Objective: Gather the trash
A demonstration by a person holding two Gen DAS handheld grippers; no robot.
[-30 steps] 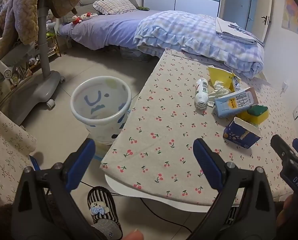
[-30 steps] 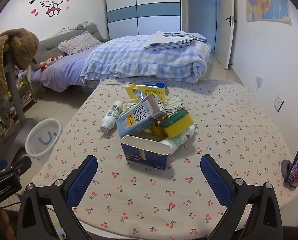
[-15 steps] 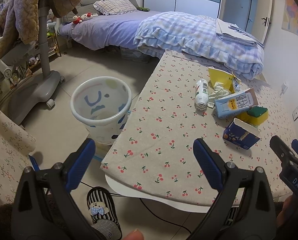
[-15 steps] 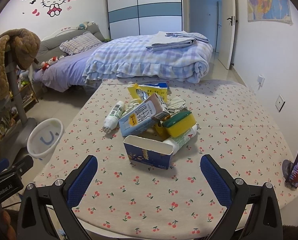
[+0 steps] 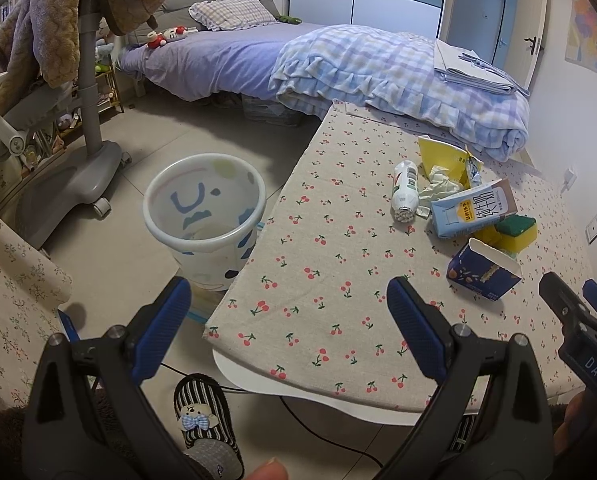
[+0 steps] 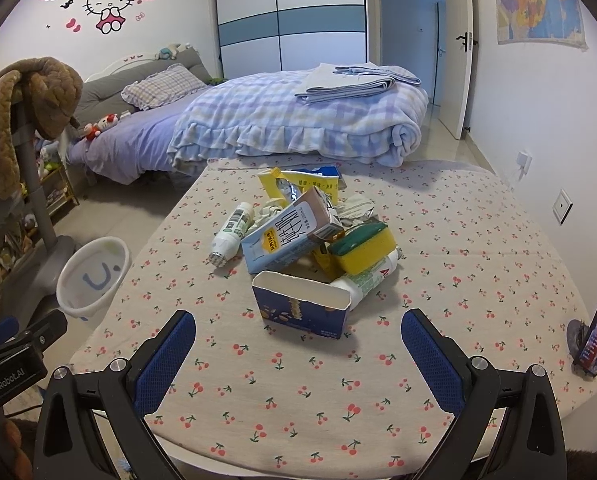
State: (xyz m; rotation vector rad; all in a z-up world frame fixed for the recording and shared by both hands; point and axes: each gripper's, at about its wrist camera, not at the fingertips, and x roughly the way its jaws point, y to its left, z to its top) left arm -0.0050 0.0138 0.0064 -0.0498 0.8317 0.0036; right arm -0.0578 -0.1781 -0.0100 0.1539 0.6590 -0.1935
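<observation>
A pile of trash lies mid-table on the cherry-print cloth (image 6: 458, 264): a dark blue open carton (image 6: 302, 310) nearest me, a light blue milk carton (image 6: 290, 236), a yellow-green sponge (image 6: 364, 246), a small white bottle (image 6: 230, 232), a torn yellow packet (image 6: 294, 186) and crumpled paper. The same blue carton (image 5: 484, 274) and bottle (image 5: 405, 191) show in the left wrist view. A white bin (image 5: 206, 220) stands on the floor left of the table. My right gripper (image 6: 298, 344) is open, just short of the blue carton. My left gripper (image 5: 288, 316) is open over the table's near left corner.
A bed with a checked blanket (image 6: 298, 124) lies behind the table. A phone on a stand (image 6: 596, 340) sits at the table's right edge. A grey stand draped with brown cloth (image 5: 86, 80) is on the left floor. A striped slipper (image 5: 202, 420) and a cable lie below.
Both grippers have drawn back slightly from the table, so the trash pile looks a little farther. Both stay open. Nothing on the table has moved.
</observation>
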